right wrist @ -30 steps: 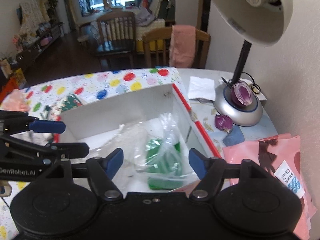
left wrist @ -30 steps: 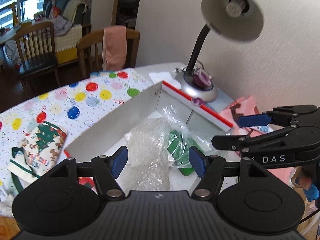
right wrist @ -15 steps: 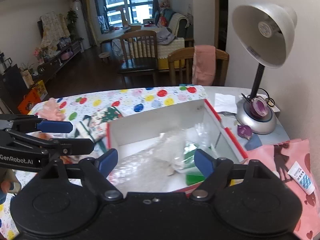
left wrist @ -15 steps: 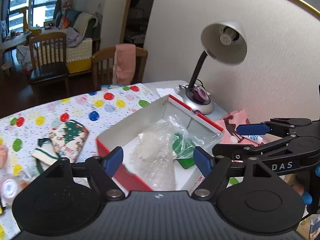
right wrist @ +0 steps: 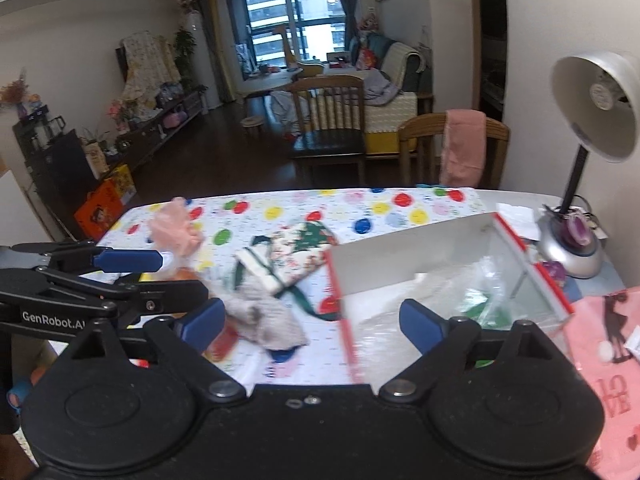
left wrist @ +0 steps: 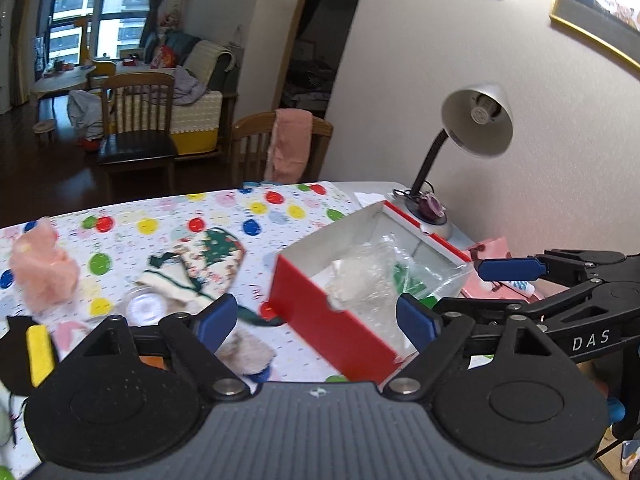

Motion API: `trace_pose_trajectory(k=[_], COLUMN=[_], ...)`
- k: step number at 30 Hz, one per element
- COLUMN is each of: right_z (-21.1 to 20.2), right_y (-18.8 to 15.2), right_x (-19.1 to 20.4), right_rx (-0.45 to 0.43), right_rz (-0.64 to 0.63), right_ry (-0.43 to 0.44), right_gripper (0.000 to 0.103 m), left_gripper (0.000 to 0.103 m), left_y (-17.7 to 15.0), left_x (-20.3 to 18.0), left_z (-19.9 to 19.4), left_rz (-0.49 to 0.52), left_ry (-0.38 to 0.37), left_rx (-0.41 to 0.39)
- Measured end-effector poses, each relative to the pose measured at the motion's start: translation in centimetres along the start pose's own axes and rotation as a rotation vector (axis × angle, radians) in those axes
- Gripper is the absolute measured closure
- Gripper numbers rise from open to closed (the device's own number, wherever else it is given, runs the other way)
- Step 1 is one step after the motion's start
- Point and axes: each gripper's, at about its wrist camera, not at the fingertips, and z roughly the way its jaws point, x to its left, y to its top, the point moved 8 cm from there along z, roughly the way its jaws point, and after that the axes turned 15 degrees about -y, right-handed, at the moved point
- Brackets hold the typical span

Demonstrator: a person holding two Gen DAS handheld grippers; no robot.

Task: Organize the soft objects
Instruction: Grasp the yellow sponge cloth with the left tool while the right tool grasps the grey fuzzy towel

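Observation:
A red-and-white box (left wrist: 320,300) (right wrist: 420,264) stands on the dotted tablecloth and holds bubble wrap (left wrist: 360,280) and a clear bag with something green (left wrist: 408,280) (right wrist: 480,304). Left of it lie a Christmas-print cloth (left wrist: 204,256) (right wrist: 296,248), a grey fuzzy cloth (right wrist: 268,316) (left wrist: 248,352) and a pink fluffy piece (left wrist: 44,268) (right wrist: 176,228). My left gripper (left wrist: 316,320) is open and empty, raised above the box's near corner. My right gripper (right wrist: 312,320) is open and empty, above the box's left wall.
A desk lamp (left wrist: 476,124) (right wrist: 592,120) stands behind the box by the wall. A pink printed bag (right wrist: 612,332) lies at the right. A clear round lid (left wrist: 144,304) and a yellow-black item (left wrist: 38,352) lie at the near left. Wooden chairs (left wrist: 280,148) stand beyond the table.
Both grippers have pulled back and up from inside the box. The whole box and the cloths to its left have come into view. Both stay open and empty.

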Motion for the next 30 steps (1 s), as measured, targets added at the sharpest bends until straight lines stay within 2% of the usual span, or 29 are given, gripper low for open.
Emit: trace_pose_trajectory(k=[5, 9, 18, 23, 26, 30], right_z=[-0.2, 0.0, 2.2, 4.4, 5.8, 7.8], right_y=[-0.5, -0.9, -2.5, -3.0, -3.1, -3.3], right_x=[3.6, 6.0, 9.6, 10.4, 11.1, 12.0], right_rx=[-0.006, 0.002, 0.028, 0.044, 0.040, 0.047], right_rz=[0.003, 0.006, -0.003, 0.012, -0.039, -0.131], right_ry=[0.032, 0.050, 0.088, 0.091, 0.076, 0.049], right_gripper=[0.005, 0.005, 0.005, 0.006, 0.008, 0.012], left_gripper=[0.013, 0.000, 0.000, 0.000, 0.000, 0.000], left_y=[-1.1, -1.8, -3.5, -4.7, -5.5, -6.4], left_x=[2.1, 3.9, 9.8, 13.8, 16.1, 18.7], left_z=[-3.2, -5.3, -8.5, -9.3, -9.2, -9.0], left_rz=[-0.002, 0.014, -0.037, -0.079, -0.082, -0.107], left_ry=[0.023, 0.044, 0.103, 0.179, 0.233, 0.256], left_rx=[-0.014, -0.021, -0.072, -0.091, -0.083, -0.089])
